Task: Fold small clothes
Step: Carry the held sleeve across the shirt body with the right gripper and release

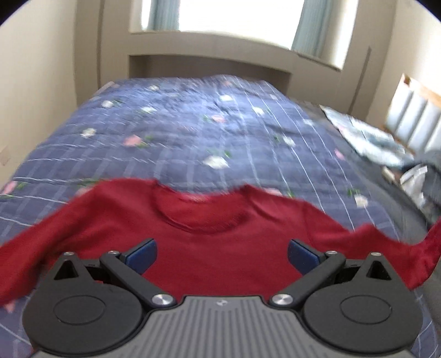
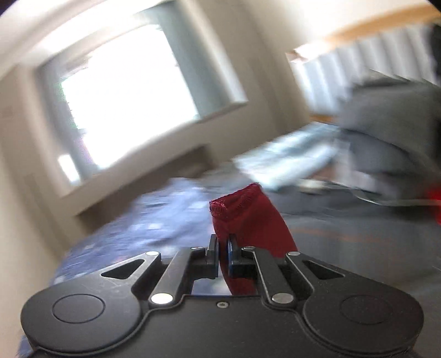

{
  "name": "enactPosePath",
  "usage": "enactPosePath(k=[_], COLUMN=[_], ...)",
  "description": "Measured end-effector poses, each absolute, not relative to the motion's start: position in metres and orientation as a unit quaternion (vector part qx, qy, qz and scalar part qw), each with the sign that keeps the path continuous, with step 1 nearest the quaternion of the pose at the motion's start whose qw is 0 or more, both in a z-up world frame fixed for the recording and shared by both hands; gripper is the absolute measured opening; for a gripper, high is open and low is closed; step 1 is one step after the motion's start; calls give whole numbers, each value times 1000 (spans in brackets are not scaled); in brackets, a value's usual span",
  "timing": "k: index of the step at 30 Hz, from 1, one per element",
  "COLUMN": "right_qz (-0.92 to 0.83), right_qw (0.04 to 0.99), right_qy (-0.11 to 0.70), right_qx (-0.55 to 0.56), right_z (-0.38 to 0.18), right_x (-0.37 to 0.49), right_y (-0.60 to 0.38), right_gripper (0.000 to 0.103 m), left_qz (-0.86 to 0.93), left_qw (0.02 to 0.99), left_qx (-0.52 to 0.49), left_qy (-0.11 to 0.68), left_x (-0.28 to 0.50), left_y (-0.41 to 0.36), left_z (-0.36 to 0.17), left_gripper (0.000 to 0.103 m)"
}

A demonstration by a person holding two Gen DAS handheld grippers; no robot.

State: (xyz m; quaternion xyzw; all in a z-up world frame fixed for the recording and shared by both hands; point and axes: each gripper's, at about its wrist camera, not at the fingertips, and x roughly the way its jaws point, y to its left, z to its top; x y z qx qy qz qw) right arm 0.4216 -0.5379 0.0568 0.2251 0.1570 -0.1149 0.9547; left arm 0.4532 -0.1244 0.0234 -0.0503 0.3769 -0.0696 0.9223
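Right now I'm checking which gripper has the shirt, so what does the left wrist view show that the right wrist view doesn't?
Only the left wrist view shows the whole red shirt spread out, neckline and both sleeves, on the blue plaid bedspread, with the left gripper open above it, pads clear of the cloth.

Only the right wrist view shows the right gripper shut on a hemmed sleeve end.

Both show the shirt, the bed and the bright window, blurred.

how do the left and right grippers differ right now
The left gripper has its jaws spread wide and pinches nothing, with the red shirt behind its blue pads; the right gripper is clamped shut on the shirt's sleeve cuff. Both share black linkage arms.
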Motion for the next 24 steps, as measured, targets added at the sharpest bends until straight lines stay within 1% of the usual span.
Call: enactPosePath(k=[5,9,14,17,24], right_qz=[9,92,157,178,198], right_qw=[971,968,955,947,933], right_qy=[153,170,216,251,301], right_qx=[183,160,128,95,14], right_z=[88,88,57,26,-35], right_x=[464,485,494,492,488], right_y=[-431,-341,-249,-201,-128], right_gripper=[6,6,6,5,6], left_qz=[-32,11,59,77,90], left_qw=[936,942,940,939,929], left_qx=[-86,-117,-132,-125,-124], left_qy=[340,315,310,311,336], left_x=[442,430,421,418,421], left_y=[-60,-3,55,78,99], left_z=[54,68,71,65,33], left_gripper=[103,103,103,103,103])
